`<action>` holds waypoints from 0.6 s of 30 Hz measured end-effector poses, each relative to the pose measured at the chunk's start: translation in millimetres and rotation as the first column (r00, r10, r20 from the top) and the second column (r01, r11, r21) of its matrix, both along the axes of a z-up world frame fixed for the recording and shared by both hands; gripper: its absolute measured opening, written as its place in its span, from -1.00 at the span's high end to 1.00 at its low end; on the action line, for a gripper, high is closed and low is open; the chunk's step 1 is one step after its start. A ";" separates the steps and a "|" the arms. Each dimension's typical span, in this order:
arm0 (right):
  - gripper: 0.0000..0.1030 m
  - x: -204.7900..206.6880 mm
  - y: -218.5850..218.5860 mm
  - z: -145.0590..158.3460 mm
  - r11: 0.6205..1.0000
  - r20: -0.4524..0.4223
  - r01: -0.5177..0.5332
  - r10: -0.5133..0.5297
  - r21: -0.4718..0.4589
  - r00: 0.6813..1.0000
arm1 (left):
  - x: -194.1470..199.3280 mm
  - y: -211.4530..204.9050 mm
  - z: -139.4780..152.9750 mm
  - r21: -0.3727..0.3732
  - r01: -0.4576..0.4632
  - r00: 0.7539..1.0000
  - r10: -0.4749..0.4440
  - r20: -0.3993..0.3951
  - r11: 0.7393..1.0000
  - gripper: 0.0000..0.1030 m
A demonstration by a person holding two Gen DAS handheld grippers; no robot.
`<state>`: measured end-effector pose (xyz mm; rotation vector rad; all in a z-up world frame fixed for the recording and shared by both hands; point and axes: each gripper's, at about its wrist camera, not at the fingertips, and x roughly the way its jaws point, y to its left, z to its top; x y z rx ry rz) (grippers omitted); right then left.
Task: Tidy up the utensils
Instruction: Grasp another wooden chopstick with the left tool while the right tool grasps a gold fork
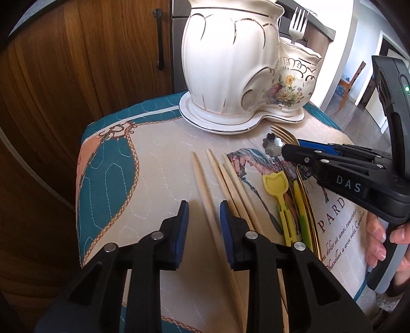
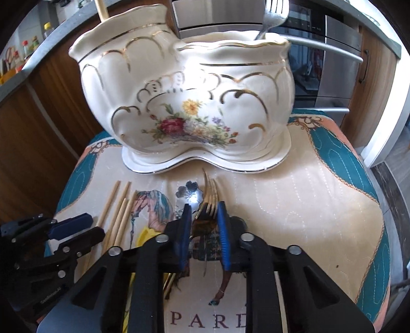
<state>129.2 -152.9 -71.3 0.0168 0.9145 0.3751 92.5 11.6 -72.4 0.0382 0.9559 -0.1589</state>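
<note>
A white floral ceramic utensil holder [image 1: 230, 66] [image 2: 184, 102] stands at the back of the cushion, with a silver fork [image 1: 297, 23] in its small compartment. Several wooden chopsticks [image 1: 217, 184] [image 2: 120, 212] lie on the cushion. My left gripper [image 1: 203, 225] is open, its jaws on either side of one chopstick. A gold fork [image 2: 210, 194], a silver flower-shaped spoon [image 1: 273, 144] [image 2: 188, 193] and a yellow plastic utensil [image 1: 275, 184] lie to the right. My right gripper [image 2: 203, 225] [image 1: 290, 148] is open, its jaws astride the gold fork's neck.
The quilted cushion [image 1: 159, 158] [image 2: 307, 194] has teal borders and drops off on all sides. Wooden cabinets [image 1: 77, 76] stand to the left and an oven [image 2: 320, 51] behind. A hand [image 1: 379, 238] holds the right gripper.
</note>
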 end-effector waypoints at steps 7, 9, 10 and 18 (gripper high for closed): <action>0.72 -13.1 -20.0 5.6 0.997 0.009 0.000 0.000 0.072 1.000 | -1.7 7.2 -0.4 0.005 -0.003 1.000 0.003 0.008 1.000 0.80; 0.73 -18.2 -25.4 10.2 0.996 0.022 -0.002 0.000 0.089 1.000 | -2.7 11.0 -0.6 -0.016 -0.004 1.000 0.004 0.004 1.000 0.82; 0.74 -21.9 -29.2 13.6 0.994 0.031 -0.006 0.003 0.108 1.000 | -3.7 12.5 -0.6 -0.022 -0.008 1.000 0.008 0.002 1.000 0.88; 0.79 -47.4 -49.2 41.3 0.984 0.120 -0.039 0.018 0.173 0.993 | -16.6 21.5 3.6 -0.067 -0.021 1.000 0.022 0.019 0.998 0.88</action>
